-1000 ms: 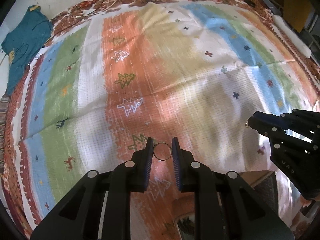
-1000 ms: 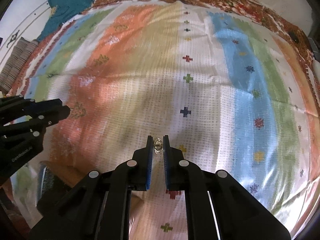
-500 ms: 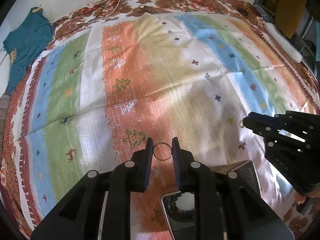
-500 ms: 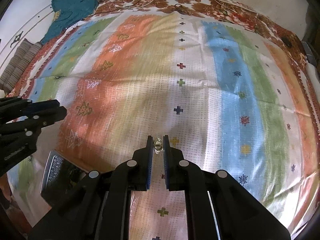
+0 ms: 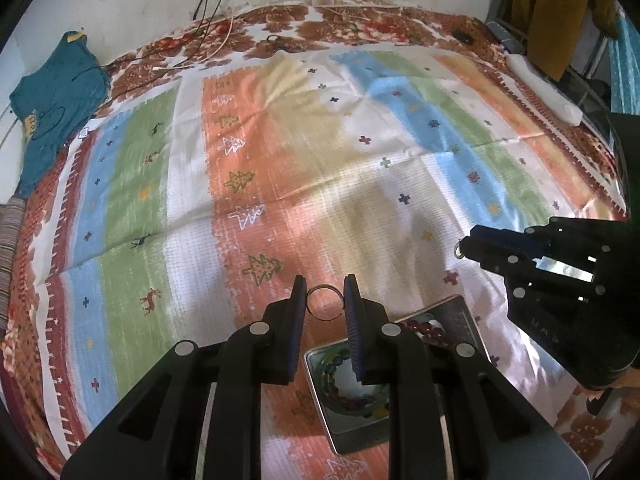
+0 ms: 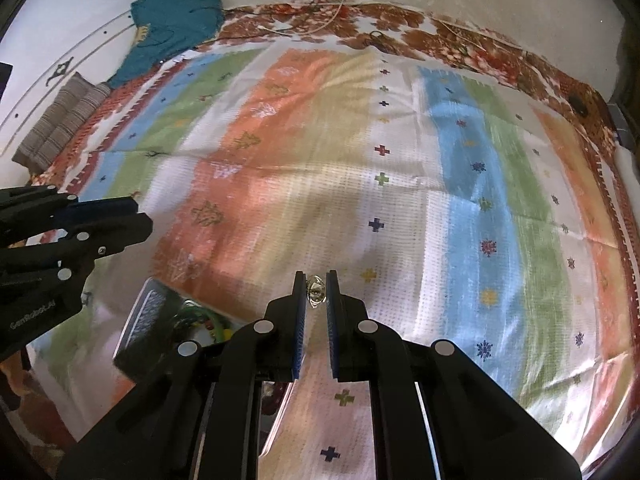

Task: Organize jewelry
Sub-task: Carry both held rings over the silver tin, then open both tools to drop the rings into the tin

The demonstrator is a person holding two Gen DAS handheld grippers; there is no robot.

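Note:
My left gripper (image 5: 325, 300) is shut on a thin metal ring (image 5: 325, 302), held above the striped bedspread. My right gripper (image 6: 316, 295) is shut on a small gold earring (image 6: 314, 297); it also shows at the right of the left wrist view (image 5: 464, 249) with the earring at its tip. A metal jewelry box (image 5: 460, 310) lies open below my left gripper, with beaded bracelets (image 5: 352, 396) inside. The box also shows in the right wrist view (image 6: 148, 320), low on the left. The left gripper appears at the left of the right wrist view (image 6: 132, 220).
A striped, patterned bedspread (image 5: 280, 152) covers the bed. A teal garment (image 5: 52, 104) lies at the far left corner. Cables (image 5: 216, 36) run along the far edge by the wall. A grey striped cushion (image 6: 60, 128) sits at the left edge.
Both grippers have pulled back and up with their pieces still held. The open jewelry box has come into view beneath them.

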